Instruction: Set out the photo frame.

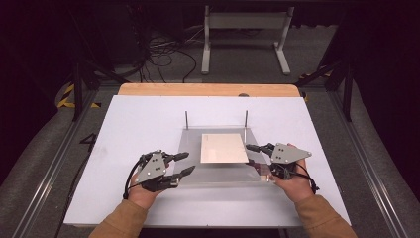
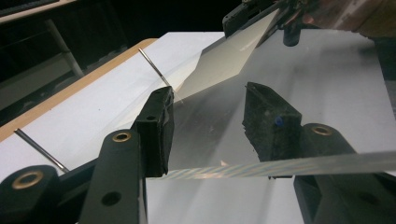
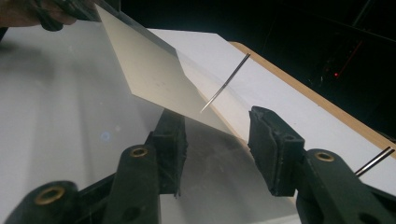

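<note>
Roughly at the approach stage, nothing lifted yet. The pale sheet (image 1: 223, 148) lies flat on the clear plate (image 1: 218, 174) in the middle of the table (image 1: 138, 124), its far edge just short of the two upright pins (image 1: 186, 120) (image 1: 246, 119), which stand at the plate's far corners. The left hand-held gripper (image 1: 187, 163) sits at the plate's near-left corner with its jaws standing apart. In the left gripper view the plate's near edge (image 2: 224, 169) runs across from jaw to jaw rather than between the pads, so it clamps nothing. Whether the jaws ride over or under that edge is hard to tell through the clear material. The right hand-held gripper (image 1: 253, 157) is at the sheet's right edge, jaws also apart. In the right gripper view the sheet (image 3: 159, 79) ends in the gap ahead of them, its near corner close to the right-hand pad, with no pinch visible. Done so far, as a judgement: both hands are positioned, one on each side of the work (sheet roughly square to the plate, not on the pins). Left to do: close on an edge and move the sheet or plate. Likely snag: the sheet lies flush on the plate, so getting a pad under its edge looks fiddly.
</note>
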Tool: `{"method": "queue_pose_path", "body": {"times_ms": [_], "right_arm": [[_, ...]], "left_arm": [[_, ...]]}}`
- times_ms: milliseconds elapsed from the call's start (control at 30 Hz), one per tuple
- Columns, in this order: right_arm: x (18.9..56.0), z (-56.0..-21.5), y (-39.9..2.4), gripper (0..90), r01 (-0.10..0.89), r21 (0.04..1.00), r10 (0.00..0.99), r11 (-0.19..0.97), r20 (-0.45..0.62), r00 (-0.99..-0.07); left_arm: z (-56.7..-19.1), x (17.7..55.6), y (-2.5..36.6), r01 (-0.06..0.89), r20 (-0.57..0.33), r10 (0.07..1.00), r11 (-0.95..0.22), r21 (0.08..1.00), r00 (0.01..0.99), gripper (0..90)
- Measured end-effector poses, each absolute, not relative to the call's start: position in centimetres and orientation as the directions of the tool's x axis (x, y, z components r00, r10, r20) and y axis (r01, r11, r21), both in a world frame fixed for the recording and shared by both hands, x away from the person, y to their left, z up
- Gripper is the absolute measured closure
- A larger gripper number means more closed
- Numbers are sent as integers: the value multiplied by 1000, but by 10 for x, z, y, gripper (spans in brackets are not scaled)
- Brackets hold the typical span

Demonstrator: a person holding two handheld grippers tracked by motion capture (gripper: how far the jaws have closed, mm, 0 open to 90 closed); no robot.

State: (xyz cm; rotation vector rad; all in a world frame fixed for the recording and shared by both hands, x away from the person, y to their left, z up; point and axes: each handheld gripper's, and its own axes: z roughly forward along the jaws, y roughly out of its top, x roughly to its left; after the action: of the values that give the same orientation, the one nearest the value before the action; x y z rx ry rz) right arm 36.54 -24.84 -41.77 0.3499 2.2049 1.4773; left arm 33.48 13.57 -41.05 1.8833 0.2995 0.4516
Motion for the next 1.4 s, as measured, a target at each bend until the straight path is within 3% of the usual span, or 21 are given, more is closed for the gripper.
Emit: {"method": "queue_pose_path", "body": {"times_ms": [500, 1033, 1400], "right_arm": [[364, -409, -244, 617, -90, 880, 457, 467, -328, -827], [362, -391, -247, 627, -39, 908, 461, 417, -248, -852], [337, -360, -250, 653, -33, 900, 436, 435, -243, -866]], "left_arm": [[-405, 334, 135, -56, 212, 433, -345, 937, 876, 550], [-380, 321, 134, -157, 297, 446, -325, 933, 844, 556], [-356, 299, 133, -242, 363, 430, -309, 920, 827, 560]]}}
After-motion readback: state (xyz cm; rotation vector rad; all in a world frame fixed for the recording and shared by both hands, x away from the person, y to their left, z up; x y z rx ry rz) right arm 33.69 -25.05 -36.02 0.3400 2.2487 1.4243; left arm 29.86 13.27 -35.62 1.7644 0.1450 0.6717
